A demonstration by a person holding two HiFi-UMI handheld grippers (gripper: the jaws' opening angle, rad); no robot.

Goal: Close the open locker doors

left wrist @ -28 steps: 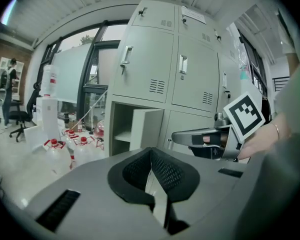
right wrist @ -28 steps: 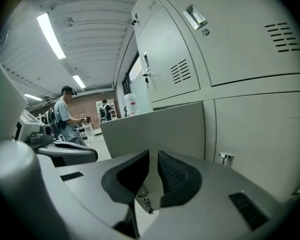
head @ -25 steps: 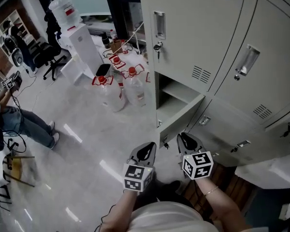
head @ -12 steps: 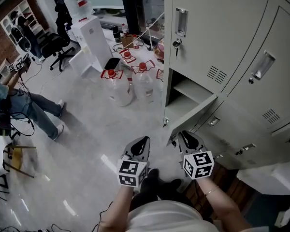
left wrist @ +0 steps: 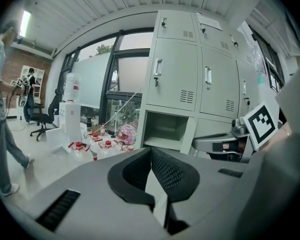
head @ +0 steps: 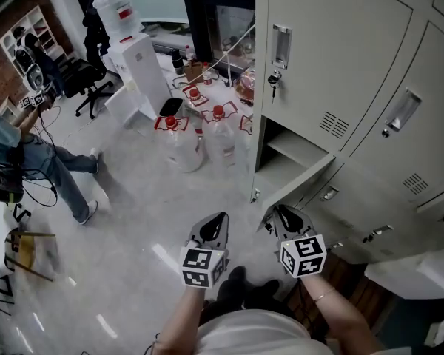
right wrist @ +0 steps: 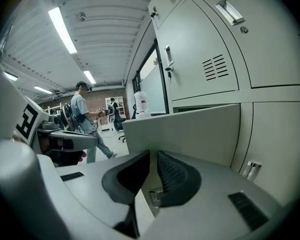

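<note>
Left gripper (head: pixel 213 226), jaws pressed together and empty, hangs left of the open door (head: pixel 300 182) jutting from the locker bank's (head: pixel 311 58) left end, just ahead of the nearer right gripper (head: pixel 285 214), its jaws just narrowing to an empty slit

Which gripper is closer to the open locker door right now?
Right. The right gripper is just below the open locker door, near its free edge and facing its panel; the left gripper hangs farther left, over the floor.
</note>
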